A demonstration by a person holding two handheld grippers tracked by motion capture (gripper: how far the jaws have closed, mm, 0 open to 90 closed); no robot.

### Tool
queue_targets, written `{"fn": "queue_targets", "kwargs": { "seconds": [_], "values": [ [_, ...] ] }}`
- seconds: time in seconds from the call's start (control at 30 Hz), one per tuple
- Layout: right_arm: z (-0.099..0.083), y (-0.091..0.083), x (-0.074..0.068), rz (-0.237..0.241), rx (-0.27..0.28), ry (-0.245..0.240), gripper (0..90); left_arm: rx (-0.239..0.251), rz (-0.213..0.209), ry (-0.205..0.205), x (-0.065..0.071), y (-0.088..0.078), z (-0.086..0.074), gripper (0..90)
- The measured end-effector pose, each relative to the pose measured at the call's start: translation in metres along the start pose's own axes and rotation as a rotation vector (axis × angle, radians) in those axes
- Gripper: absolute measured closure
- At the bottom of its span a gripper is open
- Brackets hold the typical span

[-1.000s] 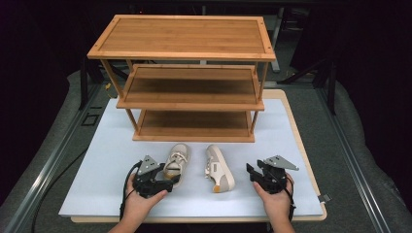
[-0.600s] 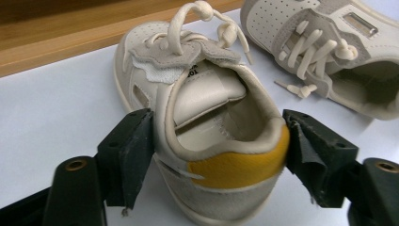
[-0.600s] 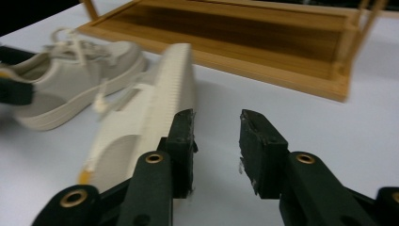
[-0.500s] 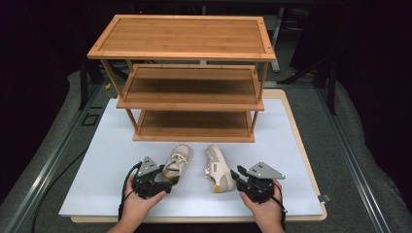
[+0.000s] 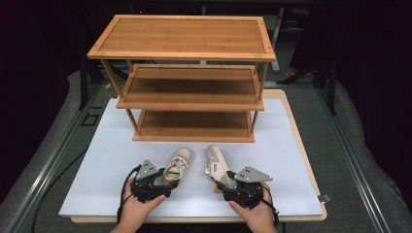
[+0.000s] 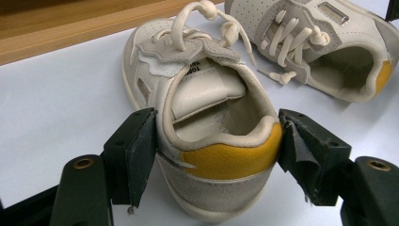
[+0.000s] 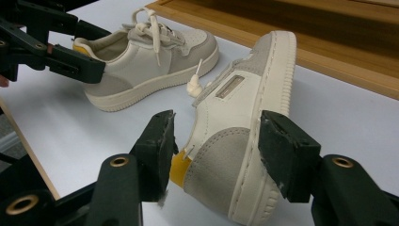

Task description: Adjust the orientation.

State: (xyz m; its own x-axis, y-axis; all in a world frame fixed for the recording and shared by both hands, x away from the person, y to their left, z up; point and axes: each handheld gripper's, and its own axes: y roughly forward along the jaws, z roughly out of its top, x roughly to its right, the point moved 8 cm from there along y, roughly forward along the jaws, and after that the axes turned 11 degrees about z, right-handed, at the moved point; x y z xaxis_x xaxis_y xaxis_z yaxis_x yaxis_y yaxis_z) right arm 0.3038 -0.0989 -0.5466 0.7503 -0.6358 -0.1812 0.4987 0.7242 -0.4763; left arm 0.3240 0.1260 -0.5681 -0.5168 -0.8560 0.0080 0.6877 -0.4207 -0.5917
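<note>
Two shoes, two grippers, one rack ahead – both grabs at the heel

Left gripper has its jaws wide, pads pressed on both sides of the upright left shoe at the yellow heel patch; grip looks seated. Right gripper straddles the heel of the right shoe, which lies tipped on its side; its jaws have just been opening, with one pad off the upper and the other against the sole, so no hold yet. Risks, as I judge them: closing on rounded heel suede could let the tilted shoe roll or squirt out; loose laces may snag. Wooden shoe rack stands just beyond the toes on the white table; its bottom shelf edge lies in the path forward
</note>
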Motion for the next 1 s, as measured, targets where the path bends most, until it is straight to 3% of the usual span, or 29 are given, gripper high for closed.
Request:
{"fn": "queue_targets", "kwargs": {
  "seconds": [0.07,0.23,0.27,0.3,0.33,0.37,0.43,0.5,0.77,1.0],
  "values": [
    [0.0,0.0,0.0,0.014,0.009,0.003,46.0,0.003,-0.002,-0.003,0.0,0.0,0.0,30.1],
    [0.0,-0.001,0.002,-0.004,0.011,0.008,46.3,0.006,-0.005,-0.006,0.0,0.0,0.0,29.7],
    [0.0,-0.001,0.003,-0.014,0.007,0.005,46.5,0.005,-0.008,-0.009,0.0,0.0,0.0,29.6],
    [-0.001,-0.001,0.003,-0.055,-0.011,-0.017,45.8,0.006,-0.01,-0.01,0.0,0.0,0.0,29.5],
    [-0.001,-0.001,0.003,-0.055,-0.011,-0.017,45.8,0.006,-0.01,-0.01,0.0,0.0,0.0,29.5],
    [-0.002,0.0,0.0,-0.092,-0.032,-0.066,41.5,0.007,-0.011,-0.013,0.0,0.0,0.0,29.5],
    [-0.003,0.0,0.0,-0.118,-0.047,-0.078,39.1,0.007,-0.013,-0.015,0.0,0.0,0.0,29.5],
    [-0.003,0.003,-0.001,-0.122,-0.044,-0.092,30.1,0.006,-0.019,-0.019,0.0,-0.001,0.0,29.4],
    [-0.009,0.003,0.013,-0.207,-0.07,-0.069,20.4,0.007,-0.019,-0.025,-0.001,-0.001,0.0,29.3],
    [-0.017,0.004,0.028,-0.237,-0.097,-0.015,17.1,0.011,-0.028,-0.034,-0.001,0.002,-0.001,28.0]
  ]
}}
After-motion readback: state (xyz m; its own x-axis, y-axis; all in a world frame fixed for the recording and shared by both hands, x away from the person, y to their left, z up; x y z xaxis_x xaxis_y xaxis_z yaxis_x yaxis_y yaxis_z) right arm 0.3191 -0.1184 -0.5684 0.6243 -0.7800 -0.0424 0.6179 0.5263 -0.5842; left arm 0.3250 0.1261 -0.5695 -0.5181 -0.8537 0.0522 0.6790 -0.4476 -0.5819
